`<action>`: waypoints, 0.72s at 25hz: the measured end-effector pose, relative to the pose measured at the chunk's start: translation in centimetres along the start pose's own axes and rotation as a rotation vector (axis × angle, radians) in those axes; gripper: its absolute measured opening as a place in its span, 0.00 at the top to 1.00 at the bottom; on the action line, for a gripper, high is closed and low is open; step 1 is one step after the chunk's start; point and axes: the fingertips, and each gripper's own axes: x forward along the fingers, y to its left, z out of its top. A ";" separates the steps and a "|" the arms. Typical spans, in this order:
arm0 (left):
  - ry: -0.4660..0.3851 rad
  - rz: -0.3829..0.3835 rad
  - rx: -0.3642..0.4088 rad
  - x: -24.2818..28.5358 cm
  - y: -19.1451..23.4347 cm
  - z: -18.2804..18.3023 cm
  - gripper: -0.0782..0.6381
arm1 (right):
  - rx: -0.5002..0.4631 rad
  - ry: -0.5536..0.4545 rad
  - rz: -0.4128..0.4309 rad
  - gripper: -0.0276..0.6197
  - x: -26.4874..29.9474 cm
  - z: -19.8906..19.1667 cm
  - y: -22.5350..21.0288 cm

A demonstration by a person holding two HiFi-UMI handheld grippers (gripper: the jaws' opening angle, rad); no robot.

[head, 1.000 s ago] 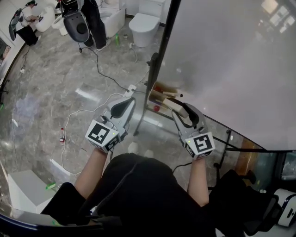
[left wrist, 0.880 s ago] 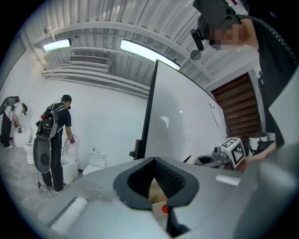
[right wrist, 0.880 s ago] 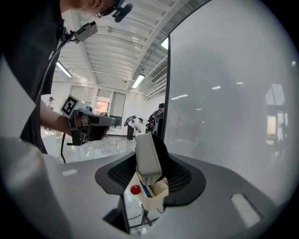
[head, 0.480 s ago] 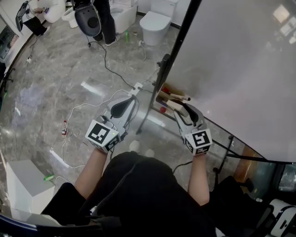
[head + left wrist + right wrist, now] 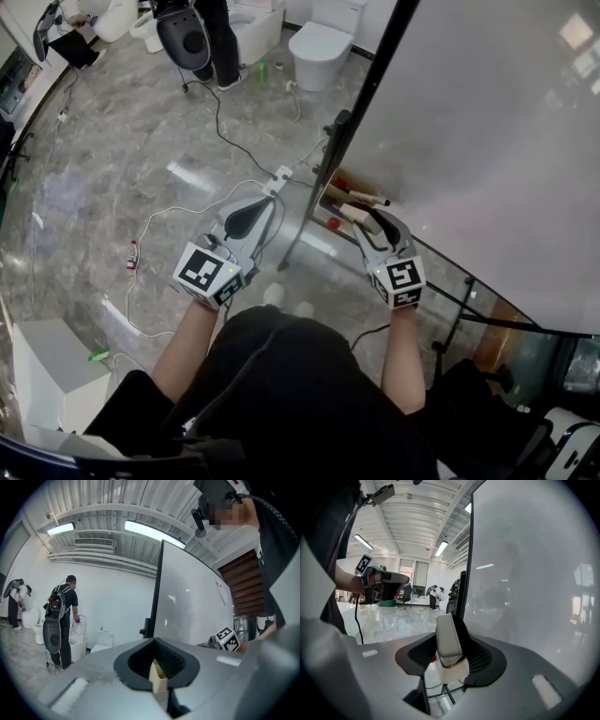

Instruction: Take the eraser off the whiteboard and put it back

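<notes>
In the right gripper view, the eraser (image 5: 449,641), a pale block with a beige felt side, stands between the jaws of my right gripper (image 5: 451,667), which is shut on it. The head view shows this gripper (image 5: 363,218) holding the eraser (image 5: 352,214) at the lower left corner of the whiteboard (image 5: 487,131), just beside its tray (image 5: 330,199). My left gripper (image 5: 266,197) hangs left of the board's black post, away from the board. Its jaws (image 5: 158,680) look shut with nothing held.
Markers (image 5: 362,196) lie on the tray. The board's black post (image 5: 370,89) and stand legs run down to the marble floor. Cables and a power strip (image 5: 281,174) trail across the floor. Toilets (image 5: 321,42) and a person with a backpack (image 5: 62,616) stand beyond.
My right gripper has sunk a little with the eraser, closer to the tray. The left gripper has hardly moved.
</notes>
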 end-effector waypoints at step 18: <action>0.012 -0.043 -0.012 0.8 -1.5 -0.2 0.89 | -0.058 0.080 -0.003 0.64 2.1 -1.8 0.6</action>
